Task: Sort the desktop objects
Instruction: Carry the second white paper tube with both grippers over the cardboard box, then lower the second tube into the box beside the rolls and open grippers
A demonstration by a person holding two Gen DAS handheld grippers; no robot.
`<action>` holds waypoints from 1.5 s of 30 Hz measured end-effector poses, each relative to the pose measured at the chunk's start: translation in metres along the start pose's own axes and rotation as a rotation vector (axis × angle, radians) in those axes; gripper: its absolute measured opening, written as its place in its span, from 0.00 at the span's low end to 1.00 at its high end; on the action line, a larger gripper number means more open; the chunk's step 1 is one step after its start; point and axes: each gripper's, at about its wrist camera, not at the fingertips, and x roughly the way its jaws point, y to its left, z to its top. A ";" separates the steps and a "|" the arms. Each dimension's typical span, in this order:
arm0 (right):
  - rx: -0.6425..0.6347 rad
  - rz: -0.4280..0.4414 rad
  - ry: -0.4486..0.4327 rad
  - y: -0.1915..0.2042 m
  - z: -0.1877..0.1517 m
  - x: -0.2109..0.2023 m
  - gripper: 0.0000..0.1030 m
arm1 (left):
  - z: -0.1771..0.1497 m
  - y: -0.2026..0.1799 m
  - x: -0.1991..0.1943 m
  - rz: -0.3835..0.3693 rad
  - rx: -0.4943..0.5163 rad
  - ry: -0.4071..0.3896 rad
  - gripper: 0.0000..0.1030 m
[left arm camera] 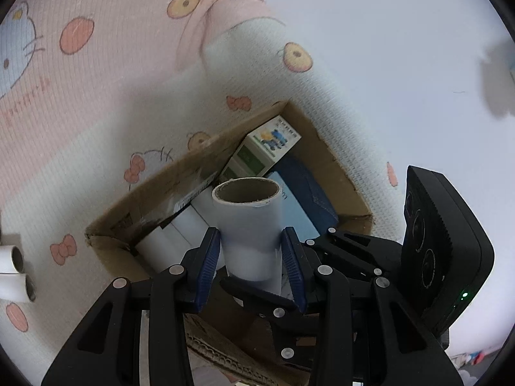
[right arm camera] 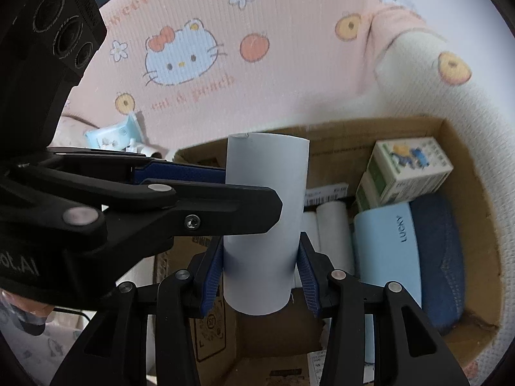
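White paper roll [right arm camera: 265,222] w/ cardboard core held over cardboard box [right arm camera: 463,148], above its near edge. Left gripper [left arm camera: 252,251] and right gripper [right arm camera: 260,267] both clamp it mid-body. Judged light, crushable, smooth; grip wall gently, low on tube.

Backdrop: pink-and-white waffle-textured blanket [right arm camera: 257,74] with cartoon cat faces, bows, peaches and daisies, plus pink lettering. It's rumpled, with a fold ridge [left arm camera: 222,22] near the top. Plain white surface [left arm camera: 402,48] beyond it on the right, overexposed. Light is soft and diffuse, with faint grey shadows.
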 end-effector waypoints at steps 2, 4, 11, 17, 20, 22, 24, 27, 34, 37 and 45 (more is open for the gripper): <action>-0.004 0.014 0.018 -0.004 0.000 0.004 0.41 | 0.001 0.002 0.005 0.008 -0.010 0.012 0.42; 0.009 0.048 0.035 -0.011 0.000 0.009 0.41 | 0.003 0.003 0.012 0.023 -0.017 0.025 0.42; 0.042 0.086 0.073 -0.025 -0.003 0.017 0.41 | 0.006 0.001 0.027 0.032 -0.037 0.059 0.42; 0.060 0.107 0.097 -0.031 -0.002 0.022 0.41 | 0.009 0.008 0.035 0.020 -0.104 0.077 0.42; 0.050 0.103 0.107 -0.032 0.000 0.024 0.41 | 0.010 0.009 0.038 0.030 -0.119 0.085 0.42; 0.050 0.101 0.112 -0.033 0.002 0.025 0.41 | 0.009 0.010 0.041 0.042 -0.122 0.091 0.42; 0.054 0.094 0.100 -0.034 0.005 0.025 0.41 | 0.007 0.011 0.046 0.049 -0.129 0.107 0.42; 0.056 0.096 0.101 -0.037 0.010 0.025 0.41 | 0.003 0.014 0.052 0.052 -0.148 0.119 0.42; 0.026 0.078 0.112 -0.033 0.009 0.029 0.39 | 0.003 0.012 0.055 0.080 -0.130 0.121 0.42; 0.010 0.045 0.150 -0.029 0.011 0.038 0.39 | 0.003 0.011 0.056 0.112 -0.116 0.108 0.42; -0.007 0.024 0.264 -0.025 0.019 0.066 0.39 | 0.004 0.019 0.040 0.126 -0.099 0.029 0.14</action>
